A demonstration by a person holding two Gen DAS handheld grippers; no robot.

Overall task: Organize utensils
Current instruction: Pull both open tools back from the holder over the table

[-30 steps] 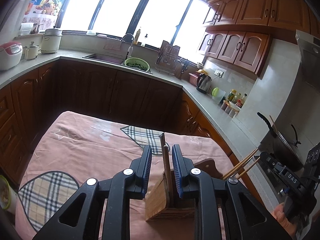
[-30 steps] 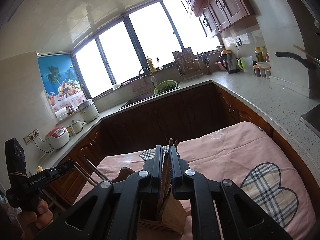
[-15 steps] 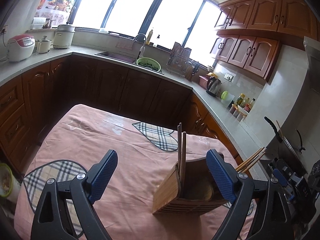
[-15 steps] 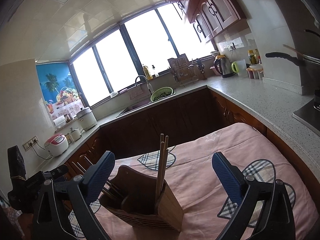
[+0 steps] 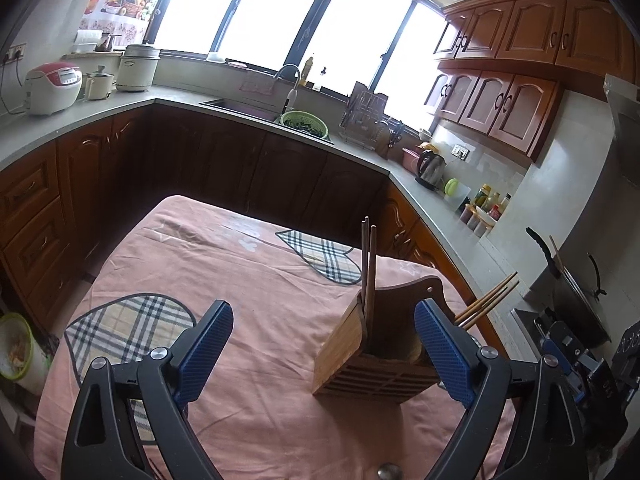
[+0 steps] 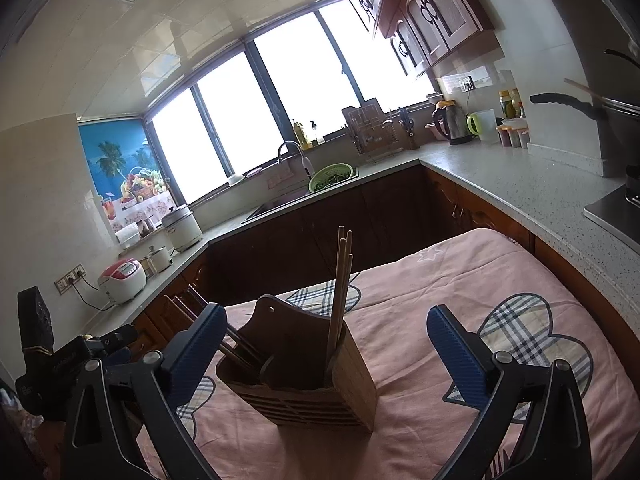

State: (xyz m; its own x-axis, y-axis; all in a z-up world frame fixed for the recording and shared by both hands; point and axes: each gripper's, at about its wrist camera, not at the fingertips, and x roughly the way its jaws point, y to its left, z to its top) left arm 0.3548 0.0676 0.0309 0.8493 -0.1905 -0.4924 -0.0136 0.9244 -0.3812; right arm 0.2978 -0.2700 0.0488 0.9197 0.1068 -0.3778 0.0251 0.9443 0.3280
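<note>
A wooden utensil holder (image 5: 372,364) (image 6: 316,384) stands on the pink tablecloth. Dark chopsticks (image 5: 369,268) stand upright in its left compartment in the left wrist view. Light chopsticks (image 5: 486,301) lean out of its right side. In the right wrist view the light chopsticks (image 6: 340,292) stand upright and the dark ones (image 6: 224,328) lean left. My left gripper (image 5: 324,356) is open and empty, its jaws wide apart either side of the holder. My right gripper (image 6: 326,356) is open and empty, likewise just behind the holder.
The table (image 5: 224,280) has a pink cloth with plaid hearts. Dark cabinets and a grey countertop (image 5: 436,216) wrap around it. A wok (image 5: 576,292) sits on the stove at right. A bin (image 5: 16,352) stands on the floor at left.
Both grippers were shut on chopsticks standing in the holder one second ago. Both have opened wide, let the chopsticks go and drawn back a little.
</note>
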